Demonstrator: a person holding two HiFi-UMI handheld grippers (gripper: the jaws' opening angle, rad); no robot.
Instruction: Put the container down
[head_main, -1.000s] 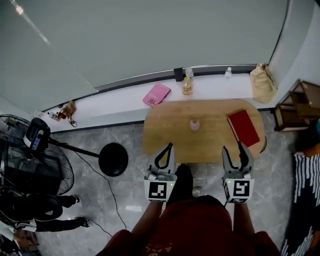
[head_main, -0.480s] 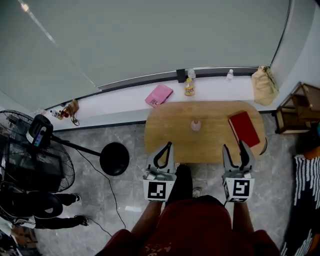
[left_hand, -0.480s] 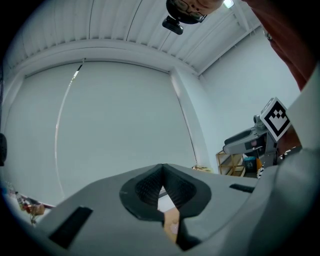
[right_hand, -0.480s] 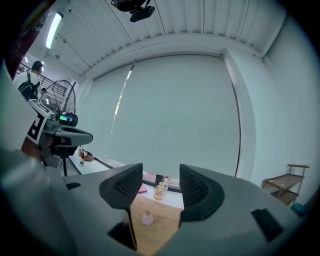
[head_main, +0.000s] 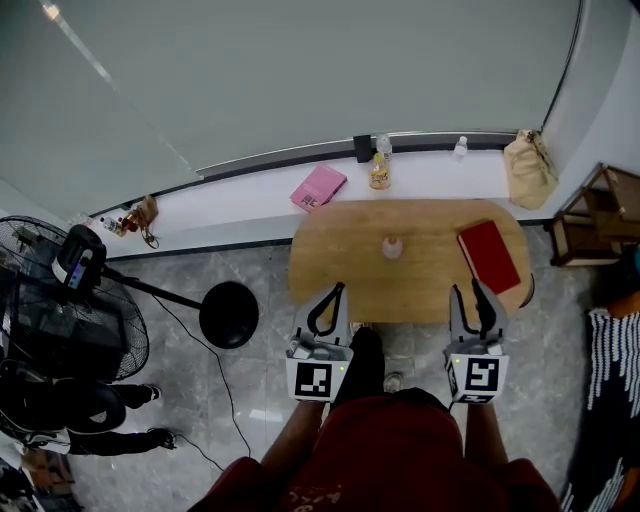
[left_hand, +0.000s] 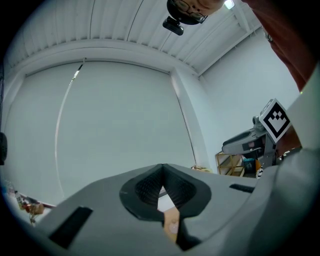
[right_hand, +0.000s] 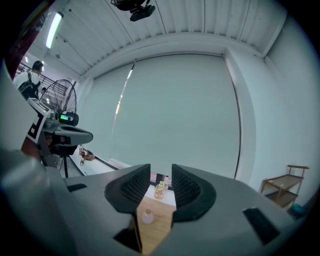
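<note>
A small pale pink container stands upright near the middle of the oval wooden table, and it also shows in the right gripper view beyond the jaws. Both grippers hang at the table's near edge, well short of it. My left gripper is shut with its tips touching and nothing in it; its own view shows the pads meeting. My right gripper has a narrow gap between its jaws. They are closing, with nothing between them.
A red book lies on the table's right end. On the white sill behind are a pink book, a yellow bottle, a clear bottle and a tan bag. A fan stands at left, a wooden rack at right.
The right gripper's jaws have drawn closer together. The left gripper and the container have stayed where they were.
</note>
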